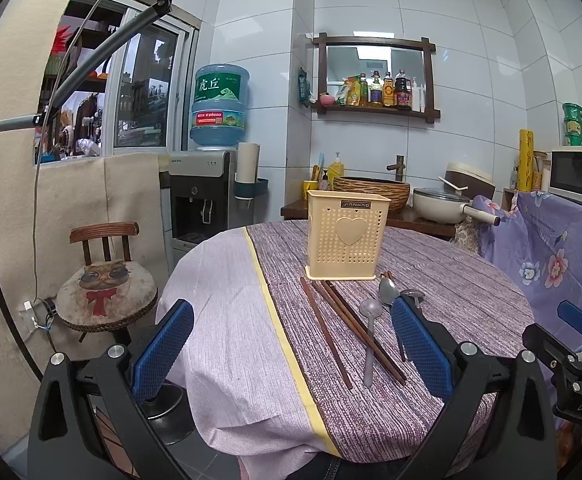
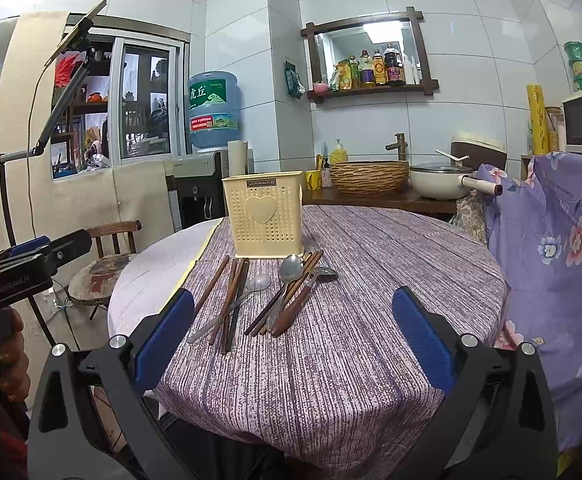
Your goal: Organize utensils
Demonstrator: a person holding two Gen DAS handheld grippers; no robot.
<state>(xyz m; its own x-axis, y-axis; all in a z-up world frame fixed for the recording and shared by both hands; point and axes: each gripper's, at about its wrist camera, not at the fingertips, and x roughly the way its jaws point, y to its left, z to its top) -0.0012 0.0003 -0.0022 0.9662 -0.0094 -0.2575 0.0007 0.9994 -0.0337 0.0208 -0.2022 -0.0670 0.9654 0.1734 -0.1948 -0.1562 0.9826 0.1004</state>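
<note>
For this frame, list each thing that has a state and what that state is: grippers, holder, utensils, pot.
left gripper: open, empty, above the table edge
right gripper: open, empty
utensil holder: upright; no utensils seen in it
chopsticks: lying loose on the tablecloth in front of the holder
metal spoon: lying flat across the chopsticks
wooden-handled spoon: lying flat among more chopsticks
pot: lid on

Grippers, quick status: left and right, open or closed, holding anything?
Left gripper: open, holding nothing, short of the chopsticks and spoons.
Right gripper: open, holding nothing, above the near part of the table.
</note>
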